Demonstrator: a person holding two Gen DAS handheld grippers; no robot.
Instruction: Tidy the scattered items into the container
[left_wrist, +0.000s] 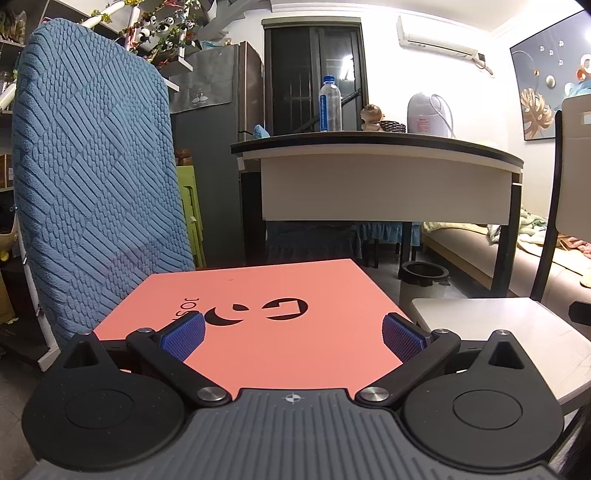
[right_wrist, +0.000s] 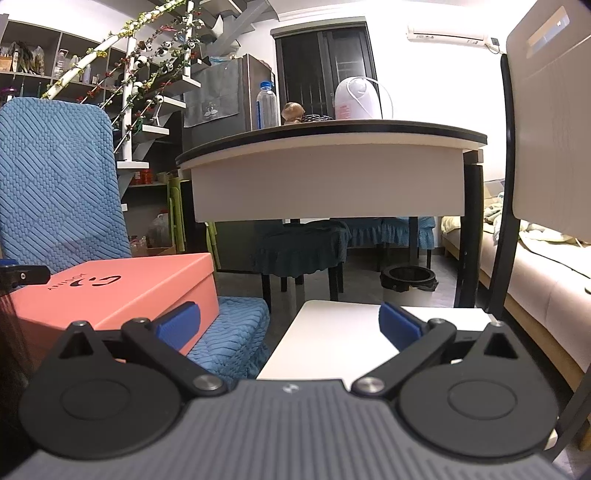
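The lidded salmon box sits on the blue chair, directly under the left gripper, left of the right gripper; both gape wide, empty; no scattered items visible

Matt salmon cardboard box; blue knitted-cloth chair cover; smooth white seat.
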